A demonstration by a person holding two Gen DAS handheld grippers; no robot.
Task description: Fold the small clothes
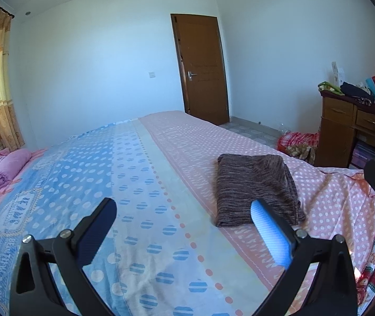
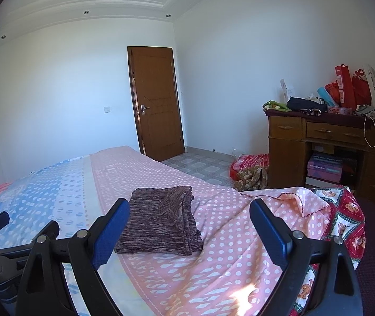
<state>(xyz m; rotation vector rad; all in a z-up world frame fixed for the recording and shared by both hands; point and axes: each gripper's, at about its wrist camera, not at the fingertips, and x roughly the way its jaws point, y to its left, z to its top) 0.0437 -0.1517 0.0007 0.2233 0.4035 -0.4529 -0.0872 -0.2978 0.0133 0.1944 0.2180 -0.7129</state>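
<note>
A folded brown garment (image 1: 256, 188) lies on the bed (image 1: 147, 184); the left hand-held gripper (image 1: 184, 221) and right hand-held gripper (image 2: 190, 223) hover spread apart, empty.

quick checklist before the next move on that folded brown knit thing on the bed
1. Left tool open and empty: ok.
2. Right tool open and empty: ok.
3. Brown knit garment folded into a compact rectangle: ok.
4. Garment lying flat on the pink dotted bedspread, clear of the bed edge: ok.
5. Both tools apart from the garment, nothing snagged: ok.
6. Layers inside the fold even: cannot tell, only the stacked edges on the right side show.
</note>
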